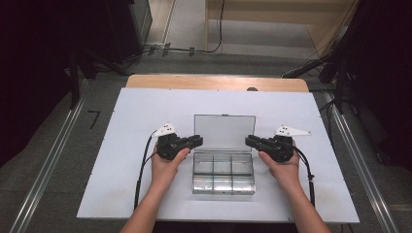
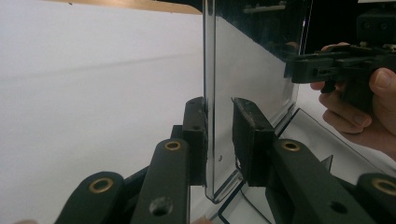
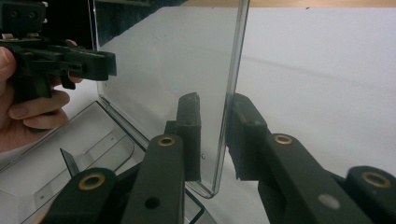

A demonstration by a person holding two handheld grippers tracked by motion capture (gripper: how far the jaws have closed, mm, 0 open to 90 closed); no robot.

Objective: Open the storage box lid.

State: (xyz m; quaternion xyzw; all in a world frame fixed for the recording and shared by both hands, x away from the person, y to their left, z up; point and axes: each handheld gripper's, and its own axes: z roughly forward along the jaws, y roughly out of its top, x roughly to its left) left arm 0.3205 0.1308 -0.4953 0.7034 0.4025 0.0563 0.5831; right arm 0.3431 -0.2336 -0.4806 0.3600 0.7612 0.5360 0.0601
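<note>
A clear plastic organizer box (image 1: 223,174) is sitting on the white board (image 1: 121,145), toward the edge nearest the person, and everything else is being placed against it here. Its body is divided into six compartments, three across and two deep, and as far as the high view is showing, no contents can be made out in them (the clear plastic is making this hard to judge). Its transparent lid (image 1: 224,131) is standing raised at the far side of the box, hinged along the back wall.

The left gripper (image 1: 198,141) is reaching in at the left edge of that lid, and the right gripper (image 1: 248,141) is reaching in at the right edge. In the left gripper view the lid (image 2: 247,70) is standing upright between the two black jaws: one pad is lying against the panel, while the other is showing a narrow gap, so whether it is being squeezed I cannot tell. In the right gripper view the lid (image 3: 187,60) is likewise passing between the jaws, one close against the edge and the other just off it, so the grip there is equally unclear. Each hand is resting beside the box, one on either side.
</note>
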